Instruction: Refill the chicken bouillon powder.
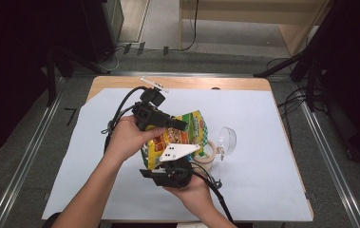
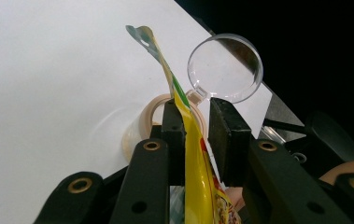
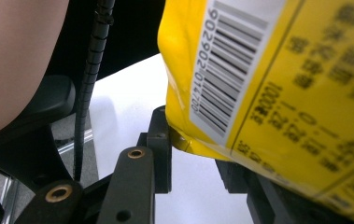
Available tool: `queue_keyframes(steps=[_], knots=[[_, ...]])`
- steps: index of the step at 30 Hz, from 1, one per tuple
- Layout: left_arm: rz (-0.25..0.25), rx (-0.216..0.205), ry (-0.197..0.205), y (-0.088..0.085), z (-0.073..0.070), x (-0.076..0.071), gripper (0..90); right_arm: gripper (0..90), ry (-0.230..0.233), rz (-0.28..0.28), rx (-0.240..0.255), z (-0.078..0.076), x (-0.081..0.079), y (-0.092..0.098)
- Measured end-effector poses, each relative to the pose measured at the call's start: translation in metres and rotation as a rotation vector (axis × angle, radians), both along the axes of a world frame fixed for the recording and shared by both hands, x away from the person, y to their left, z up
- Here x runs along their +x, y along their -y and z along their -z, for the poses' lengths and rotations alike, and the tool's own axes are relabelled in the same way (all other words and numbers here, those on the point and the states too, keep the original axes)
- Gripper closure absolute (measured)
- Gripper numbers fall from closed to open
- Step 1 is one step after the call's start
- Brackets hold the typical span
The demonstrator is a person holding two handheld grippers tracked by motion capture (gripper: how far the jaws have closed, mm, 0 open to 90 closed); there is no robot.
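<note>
1. High view: table [image 1: 263,156], white-covered, carries all items.
2. Bag [image 1: 182,135], yellow, is held above the table between both grippers.
3. Left gripper [image 1: 168,124]: jaws narrowly parted, bag edge between them against one pad.
4. Right gripper [image 1: 170,164]: jaws partly open around the bag's bottom corner; grip unclear.
5. Tape roll [image 1: 209,154] and clear cup [image 1: 226,140] lie just beside the bag.

Yellow snack bag [image 1: 180,137] showing green checks, red print, white barcode patch; black grippers, left [image 1: 161,118] and right [image 1: 170,173]; clear cup [image 1: 226,140]; beige tape roll [image 1: 208,154]; white sheet [image 1: 258,156] covering tan table [image 1: 187,83].
</note>
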State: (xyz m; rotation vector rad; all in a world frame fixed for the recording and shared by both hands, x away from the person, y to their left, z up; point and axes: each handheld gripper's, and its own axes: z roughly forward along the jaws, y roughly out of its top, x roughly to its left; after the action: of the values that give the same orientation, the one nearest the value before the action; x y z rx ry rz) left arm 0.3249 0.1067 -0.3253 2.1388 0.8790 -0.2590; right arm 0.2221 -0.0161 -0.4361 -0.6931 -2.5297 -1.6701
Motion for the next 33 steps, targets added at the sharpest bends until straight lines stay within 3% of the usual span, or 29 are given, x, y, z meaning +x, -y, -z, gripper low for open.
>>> queue_keyframes(steps=[33], knots=[[0.002,0.0,0.015,0.0007,-0.0019,-0.0033,76.4,71.0,0.009,-0.002,-0.01,-0.0004,-0.001,0.0]])
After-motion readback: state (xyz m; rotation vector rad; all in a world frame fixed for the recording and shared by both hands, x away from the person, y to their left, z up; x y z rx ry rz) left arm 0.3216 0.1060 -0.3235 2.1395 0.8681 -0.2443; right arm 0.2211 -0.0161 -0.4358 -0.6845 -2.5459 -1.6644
